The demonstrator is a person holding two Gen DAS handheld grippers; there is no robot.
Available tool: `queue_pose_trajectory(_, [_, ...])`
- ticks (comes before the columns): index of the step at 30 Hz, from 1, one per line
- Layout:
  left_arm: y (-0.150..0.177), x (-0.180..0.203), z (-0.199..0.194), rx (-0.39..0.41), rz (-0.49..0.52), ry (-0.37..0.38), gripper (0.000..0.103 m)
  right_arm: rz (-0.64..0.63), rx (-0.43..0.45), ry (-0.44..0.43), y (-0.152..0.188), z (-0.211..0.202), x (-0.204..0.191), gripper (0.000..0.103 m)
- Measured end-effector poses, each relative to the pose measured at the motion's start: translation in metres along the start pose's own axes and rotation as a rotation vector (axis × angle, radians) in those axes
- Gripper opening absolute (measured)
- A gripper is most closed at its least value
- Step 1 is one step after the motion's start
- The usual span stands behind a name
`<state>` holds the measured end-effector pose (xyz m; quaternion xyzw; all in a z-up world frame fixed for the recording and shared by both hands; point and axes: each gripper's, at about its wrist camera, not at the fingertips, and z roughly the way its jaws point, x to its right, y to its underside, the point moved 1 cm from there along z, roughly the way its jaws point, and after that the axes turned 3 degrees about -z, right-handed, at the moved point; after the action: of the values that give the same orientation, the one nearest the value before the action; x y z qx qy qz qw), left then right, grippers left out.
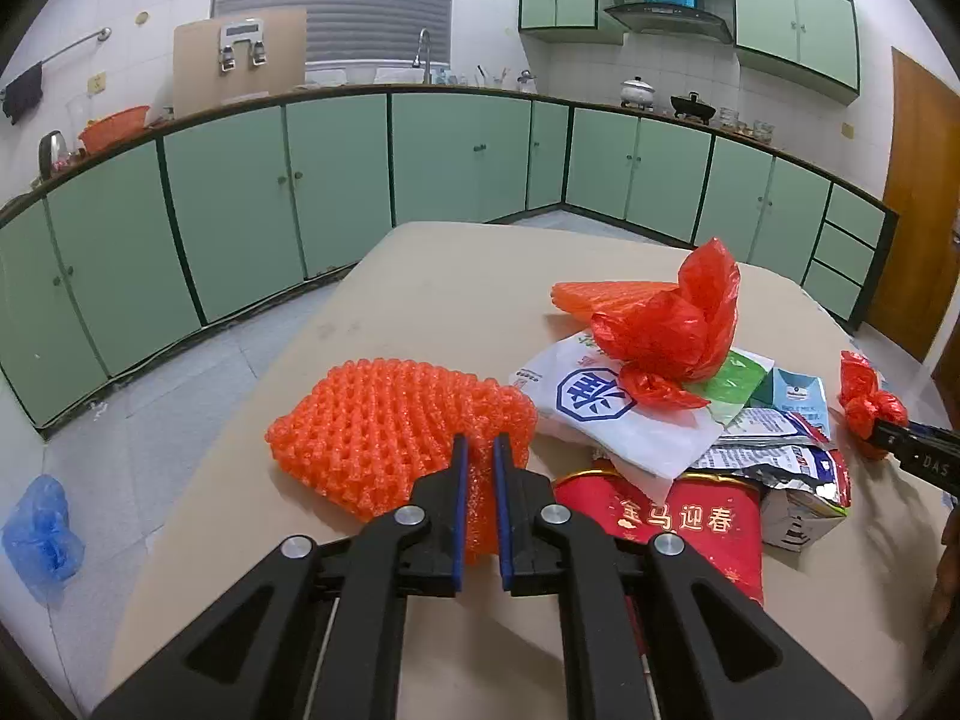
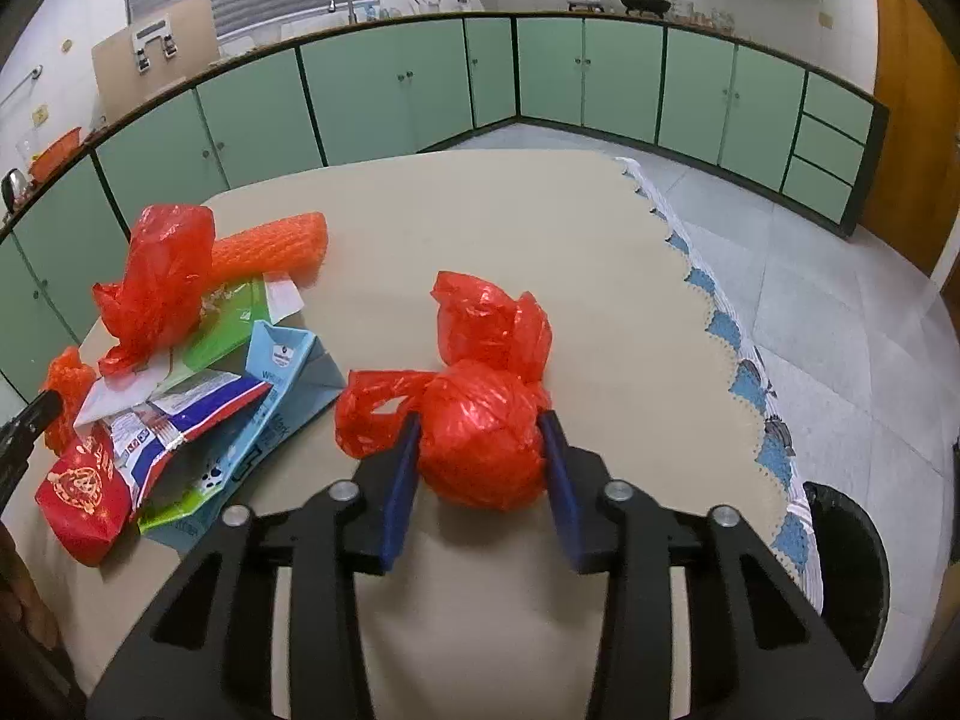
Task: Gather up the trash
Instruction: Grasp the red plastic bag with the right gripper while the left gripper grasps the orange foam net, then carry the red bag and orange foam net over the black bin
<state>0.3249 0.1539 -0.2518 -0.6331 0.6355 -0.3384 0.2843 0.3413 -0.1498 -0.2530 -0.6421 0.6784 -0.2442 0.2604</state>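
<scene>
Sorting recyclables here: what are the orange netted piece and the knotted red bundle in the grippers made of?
Orange netted piece: looks like soft foam mesh, matte, with an open lattice that squashes where it is clamped. Knotted red bundle: thin plastic film, likely a carrier bag; it is glossy, crinkled and translucent.

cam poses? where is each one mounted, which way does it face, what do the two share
Left wrist: on the left tongs, angled down over the table toward the cabinets; own tongs clamp the orange foam net; right tongs' tip at right edge.
Right wrist: on the right tongs, angled down; own pads hug the red bag ball; black bin at right.
Shared: table, trash pile, tall red bag, bag ball, cabinets.
</scene>
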Motion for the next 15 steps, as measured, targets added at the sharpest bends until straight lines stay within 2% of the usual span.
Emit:
queue_pose_trajectory(6, [-0.001, -0.001, -0.002, 0.006, -0.005, 0.001, 0.008, 0.0, 0.017, -0.03, 0.0, -0.01, 0.003, 0.028])
queue_pose_trajectory(15, [-0.002, 0.005, -0.025, 0.024, 0.002, 0.003, 0.008, 0.009, 0.056, -0.044, 0.003, -0.044, 0.012, 0.028])
